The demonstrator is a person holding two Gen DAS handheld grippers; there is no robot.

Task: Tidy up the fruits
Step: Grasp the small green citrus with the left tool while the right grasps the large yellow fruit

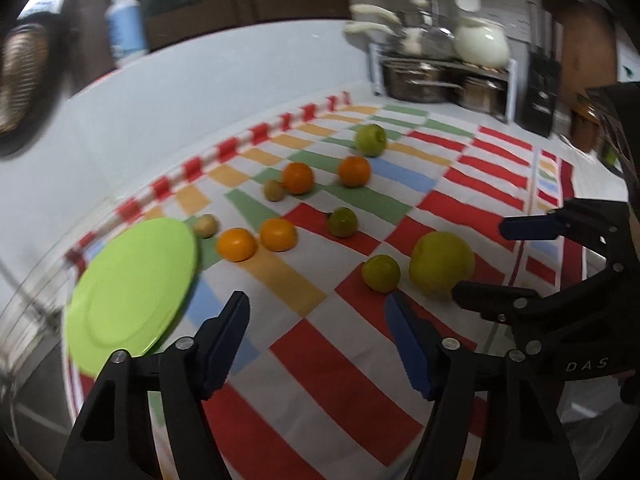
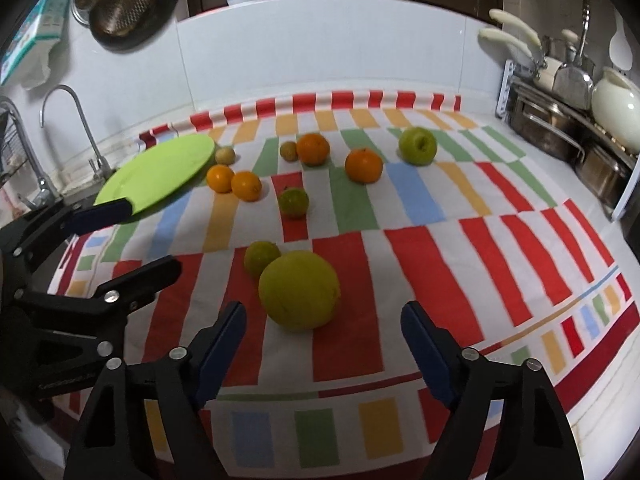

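A checked red, green, orange and blue cloth (image 2: 420,248) covers the white counter (image 2: 608,392) below white wall tiles (image 2: 320,56), both hand-held grippers, left (image 1: 320,320) and right (image 2: 324,328), spread and empty.

White counter (image 2: 592,240) under a striped cloth (image 2: 420,264), bearing 1 green plate (image 2: 160,168) and 10 scattered fruits (image 2: 299,289).

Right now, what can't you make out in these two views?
- Left wrist view: motion blur smears the bottle label and the dish rack; contents unreadable.
- Right wrist view: the left tool covers the green plate near rim.
- Small brownish fruits too small to identify.
- Sink basin cut off by the left edge.
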